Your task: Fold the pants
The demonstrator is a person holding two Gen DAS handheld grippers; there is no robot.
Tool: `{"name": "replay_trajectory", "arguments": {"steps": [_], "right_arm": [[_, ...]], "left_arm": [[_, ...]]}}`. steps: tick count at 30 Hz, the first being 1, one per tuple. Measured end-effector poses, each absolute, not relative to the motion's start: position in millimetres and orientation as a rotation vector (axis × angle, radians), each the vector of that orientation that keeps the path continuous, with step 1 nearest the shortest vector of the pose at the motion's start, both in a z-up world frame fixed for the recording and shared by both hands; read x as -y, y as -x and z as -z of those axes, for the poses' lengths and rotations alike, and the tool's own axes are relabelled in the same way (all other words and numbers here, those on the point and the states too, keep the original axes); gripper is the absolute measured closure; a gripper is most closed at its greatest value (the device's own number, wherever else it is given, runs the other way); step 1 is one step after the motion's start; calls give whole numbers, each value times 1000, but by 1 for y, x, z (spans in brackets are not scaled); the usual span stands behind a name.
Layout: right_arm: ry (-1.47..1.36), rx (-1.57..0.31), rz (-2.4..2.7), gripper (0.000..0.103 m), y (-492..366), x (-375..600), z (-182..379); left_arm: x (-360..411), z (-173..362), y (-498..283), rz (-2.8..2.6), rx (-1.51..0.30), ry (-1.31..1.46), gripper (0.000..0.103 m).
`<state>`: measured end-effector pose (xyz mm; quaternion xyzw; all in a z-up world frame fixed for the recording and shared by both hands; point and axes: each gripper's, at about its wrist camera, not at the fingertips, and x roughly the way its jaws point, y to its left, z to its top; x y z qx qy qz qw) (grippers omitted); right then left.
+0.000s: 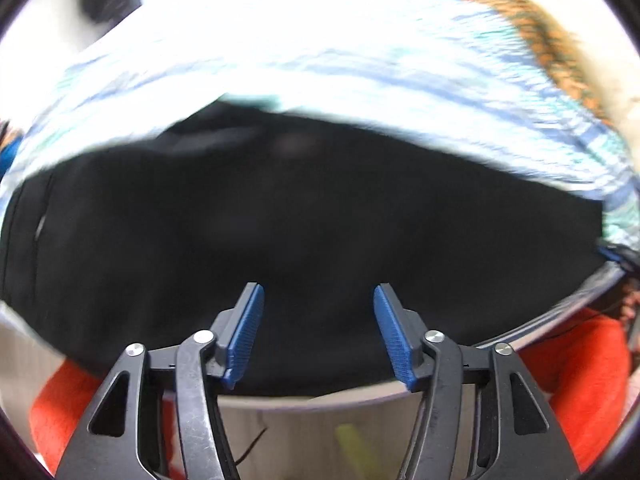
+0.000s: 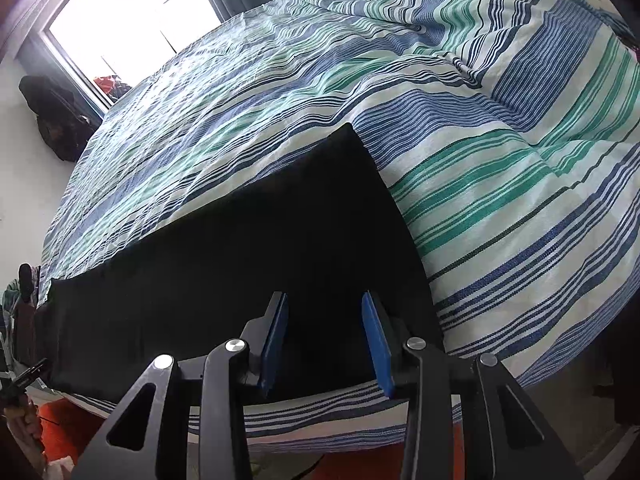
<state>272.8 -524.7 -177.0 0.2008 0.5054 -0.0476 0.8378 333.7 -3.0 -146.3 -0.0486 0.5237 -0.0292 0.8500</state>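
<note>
Black pants (image 2: 248,252) lie flat along the near edge of a bed covered by a blue, green and white striped sheet (image 2: 460,128). In the left wrist view the pants (image 1: 280,220) fill the middle, blurred. My left gripper (image 1: 319,336) is open and empty, hovering over the pants' near edge. My right gripper (image 2: 325,340) is open and empty, just above the pants near their right end. Its blue pads (image 2: 276,340) touch nothing.
A bright window (image 2: 120,20) and a dark bag (image 2: 52,112) are beyond the bed's far left side. An orange rug (image 1: 580,368) lies on the floor below the bed edge. A patterned pillow (image 1: 552,44) sits at the far right.
</note>
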Motion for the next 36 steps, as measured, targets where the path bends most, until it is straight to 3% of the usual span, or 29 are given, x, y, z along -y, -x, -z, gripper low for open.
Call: {"name": "replay_trajectory", "arguments": {"steps": [4,13,27,29,33,36], "right_arm": [[-447,-1064,102,64,-274,524,175],[-357,-1090,115,62,-281,514,175],[-415,-1059,89,61,-276,521,176],[-494,-975,91,61,-266,529,170],[-744,-626,166,60,-210,573,145],[-949,-580,216,54,-182,613,160]], "left_arm": [[79,137,-374,237,-1086,42,32],[215,179,-471,309,-1155,-59,32],[221,204,-358,318,-1138,-187,29],[224,205,-361,315,-1147,-187,27],[223,207,-360,312,-1143,-191,26],[221,208,-362,316,-1143,-183,26]]}}
